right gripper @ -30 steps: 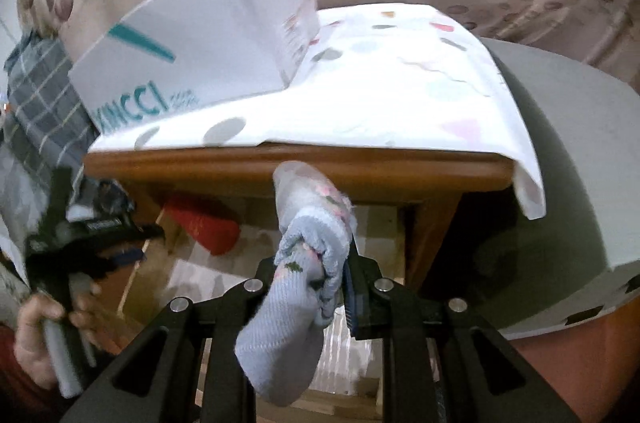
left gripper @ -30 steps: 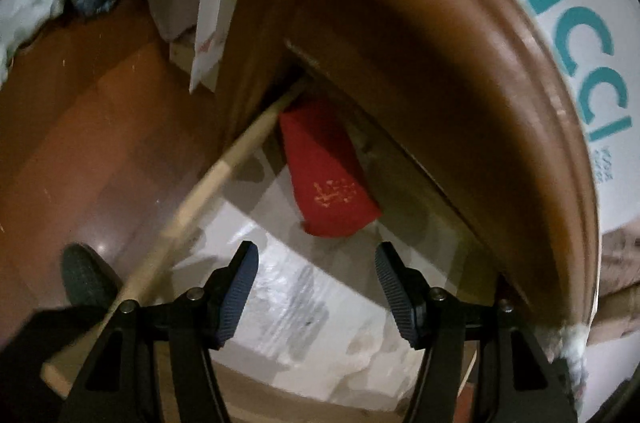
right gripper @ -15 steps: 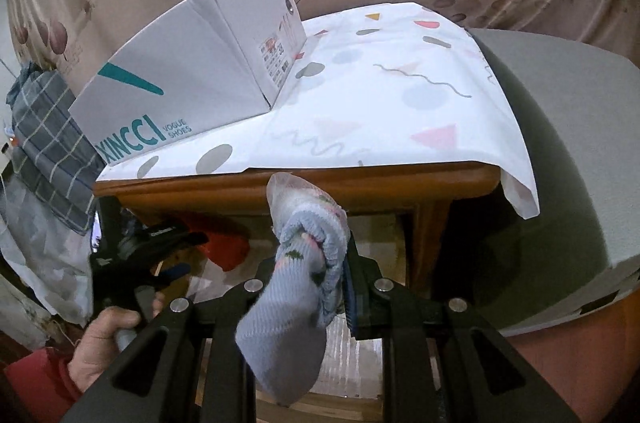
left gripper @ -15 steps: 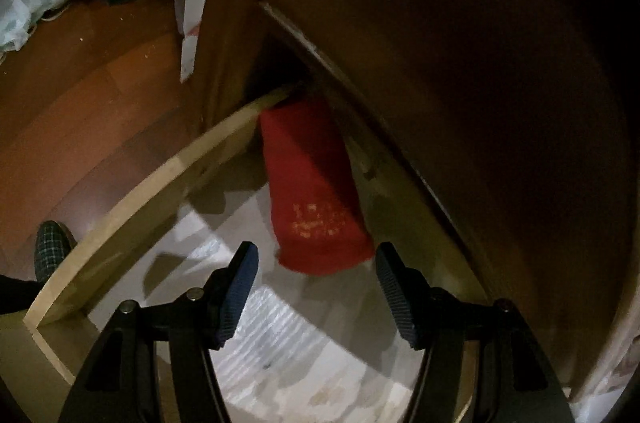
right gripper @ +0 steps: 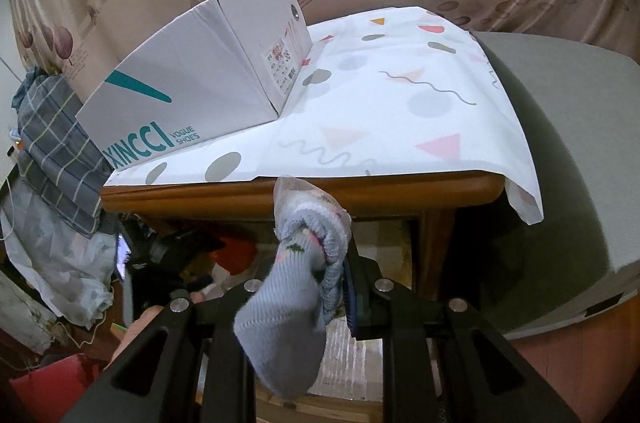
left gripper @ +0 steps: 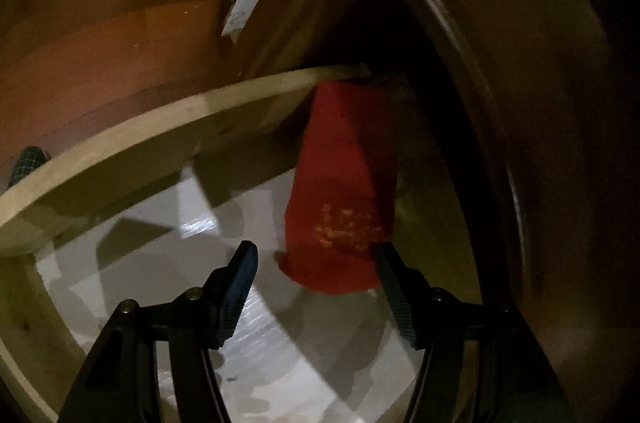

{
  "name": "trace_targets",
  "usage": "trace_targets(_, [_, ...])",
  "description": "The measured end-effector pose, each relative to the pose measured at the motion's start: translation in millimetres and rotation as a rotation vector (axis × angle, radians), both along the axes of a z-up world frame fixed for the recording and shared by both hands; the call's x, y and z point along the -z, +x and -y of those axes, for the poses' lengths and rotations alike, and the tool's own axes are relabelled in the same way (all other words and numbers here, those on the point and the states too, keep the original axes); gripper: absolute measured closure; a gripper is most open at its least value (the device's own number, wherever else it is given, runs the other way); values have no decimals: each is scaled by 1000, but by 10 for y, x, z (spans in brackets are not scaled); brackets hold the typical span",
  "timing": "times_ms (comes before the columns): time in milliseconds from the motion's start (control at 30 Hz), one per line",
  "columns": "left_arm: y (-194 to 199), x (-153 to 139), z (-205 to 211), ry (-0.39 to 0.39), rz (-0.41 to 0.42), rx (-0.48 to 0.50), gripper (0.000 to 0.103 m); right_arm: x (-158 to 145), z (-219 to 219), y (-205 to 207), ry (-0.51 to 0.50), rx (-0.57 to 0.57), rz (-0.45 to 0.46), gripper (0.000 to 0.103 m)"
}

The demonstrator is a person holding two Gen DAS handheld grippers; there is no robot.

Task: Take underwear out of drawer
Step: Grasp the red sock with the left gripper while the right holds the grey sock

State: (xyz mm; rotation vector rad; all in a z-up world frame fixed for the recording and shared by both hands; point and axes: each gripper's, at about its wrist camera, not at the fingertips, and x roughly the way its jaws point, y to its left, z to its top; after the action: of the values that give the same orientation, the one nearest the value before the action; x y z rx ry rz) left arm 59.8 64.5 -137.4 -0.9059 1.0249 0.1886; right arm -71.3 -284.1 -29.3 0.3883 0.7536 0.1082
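The left tool (left gripper: 314, 265) has pushed deeper into the drawer (left gripper: 120, 159), its open fingers now flanking the near end of the red garment (left gripper: 340, 191), closer than before.

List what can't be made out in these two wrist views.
- Left wrist: the back of the drawer behind the red garment, lost in shadow under the table.
- Left wrist: the garment's gold print, blurred.
- Right wrist: the right gripper pads, covered by the gray knit garment.
- Right wrist: the left gripper, dark and blurred.
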Motion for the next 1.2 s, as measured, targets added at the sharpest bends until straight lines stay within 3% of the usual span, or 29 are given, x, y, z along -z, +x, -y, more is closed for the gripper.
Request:
trace_targets(167, [113, 62, 25, 24, 3, 15, 40, -3, -1, 5, 2, 0, -1, 85])
trace_targets(667, [72, 169, 94, -10, -14, -54, 36, -11, 93, -125, 6, 73, 2, 85])
trace_targets(967, [131, 171, 279, 76, 4, -19, 31, 14, 142, -91, 34, 80, -3, 85])
trace_targets(1000, [136, 170, 280, 77, 1, -12, 32, 12, 146, -91, 35, 82, -1, 85])
trace_targets(1067, [185, 163, 271, 23, 17, 22, 56, 13, 155, -89, 32, 86, 0, 85])
trace_targets(1200, [257, 126, 240, -9, -16, 70, 66, 21, 167, -85, 34, 93, -3, 85])
